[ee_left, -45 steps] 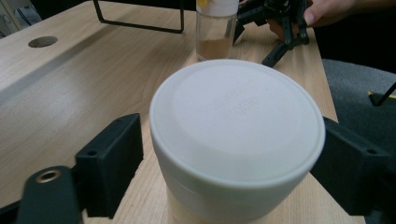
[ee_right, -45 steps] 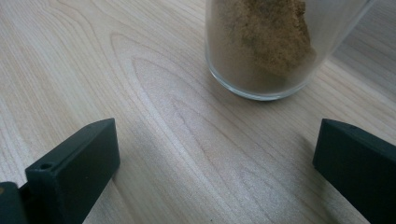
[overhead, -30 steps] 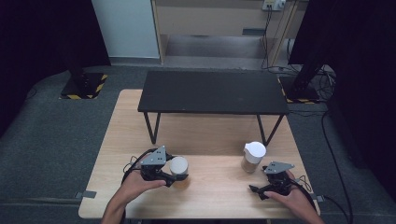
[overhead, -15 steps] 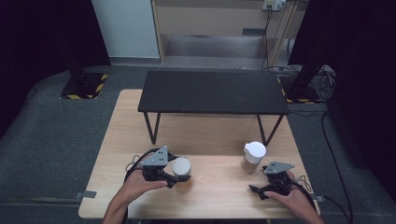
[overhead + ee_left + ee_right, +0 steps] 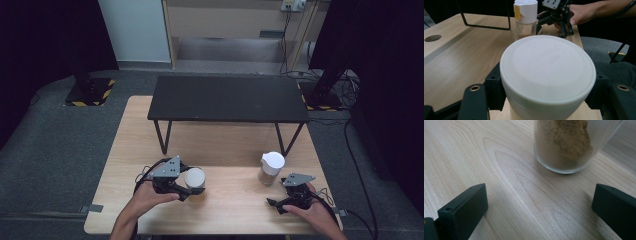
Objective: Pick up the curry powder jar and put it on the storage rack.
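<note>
Wooden tabletop [image 5: 225,145] carries everything; black low bench [image 5: 227,99] stands across its far half, not involved.

L claw [image 5: 192,187]: I've got it clamped on the white-lidded jar [image 5: 195,179], near front edge, left of centre. In left gripper view the jaws sit either side of the jar [image 5: 547,75] just under the lid, pads touching the wall. Jar upright, base looks to be on the wood, tho I can't tell for sure.

R claw [image 5: 274,202]: jaws wide apart, nothing between them. It rests low at the front right, aimed at the spice shaker [image 5: 270,167], a clear glass w/ white flip-cap and brown powder. In right gripper view the shaker base [image 5: 569,147] stands just ahead of the open jaws, not yet between them.

Step in hand, my read: L grasp done, R on approach. Next: push R fwd till the glass sits between the jaws, keep level, close gently. Glass is slick, cap end top-heavy, so grip low-to-mid.
</note>
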Available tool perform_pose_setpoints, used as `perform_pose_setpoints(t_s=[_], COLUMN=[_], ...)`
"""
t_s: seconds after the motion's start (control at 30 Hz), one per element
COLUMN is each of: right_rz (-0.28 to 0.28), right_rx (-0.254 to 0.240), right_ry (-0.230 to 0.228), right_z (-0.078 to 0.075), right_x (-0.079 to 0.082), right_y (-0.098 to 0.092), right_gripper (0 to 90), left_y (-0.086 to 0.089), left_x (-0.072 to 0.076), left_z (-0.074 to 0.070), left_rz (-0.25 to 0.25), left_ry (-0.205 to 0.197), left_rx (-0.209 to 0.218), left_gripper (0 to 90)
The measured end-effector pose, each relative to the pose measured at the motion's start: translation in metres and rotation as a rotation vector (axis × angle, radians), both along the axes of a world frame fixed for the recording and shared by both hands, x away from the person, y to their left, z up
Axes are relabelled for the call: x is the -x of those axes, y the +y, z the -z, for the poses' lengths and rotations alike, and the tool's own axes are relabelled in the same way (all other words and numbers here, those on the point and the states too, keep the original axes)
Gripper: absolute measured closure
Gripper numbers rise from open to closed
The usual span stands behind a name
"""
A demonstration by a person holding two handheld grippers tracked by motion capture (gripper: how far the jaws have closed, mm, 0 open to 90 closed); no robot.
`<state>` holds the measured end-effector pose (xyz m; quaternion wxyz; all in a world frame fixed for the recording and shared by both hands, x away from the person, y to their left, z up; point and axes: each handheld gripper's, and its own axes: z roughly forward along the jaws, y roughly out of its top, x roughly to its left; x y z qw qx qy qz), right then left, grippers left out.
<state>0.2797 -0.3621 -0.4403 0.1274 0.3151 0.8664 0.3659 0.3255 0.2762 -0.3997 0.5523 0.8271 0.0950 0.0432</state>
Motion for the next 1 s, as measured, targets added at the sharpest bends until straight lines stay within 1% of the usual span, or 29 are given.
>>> perform_pose_setpoints(t_s=[0.2,0.53,0.67,0.87,1.0], right_rz=[0.000,0.000,0.000,0.000,-0.001], right_rx=[0.000,0.000,0.000,-0.001,-0.001], right_ry=[0.000,0.000,0.000,0.000,0.000], right_z=[0.000,0.000,0.000,0.000,0.000], right_x=[0.000,0.000,0.000,0.000,0.000], right_y=[0.000,0.000,0.000,0.000,0.000], right_gripper=[1.2,1.3,1.3,1.3,1.4], left_y=[0.000,0.002,0.000,-0.002,-0.003], left_x=[-0.001,-0.004,-0.006,-0.009,-0.011], left_z=[-0.004,-0.013,-0.020,-0.030,-0.043], left_rz=[0.011,0.031,0.043,0.047,0.043], left_ry=[0.000,0.005,0.002,-0.010,-0.029], left_rx=[0.001,0.018,0.013,0.021,0.005], left_gripper=[32.7,32.8,32.8,32.8,32.8])
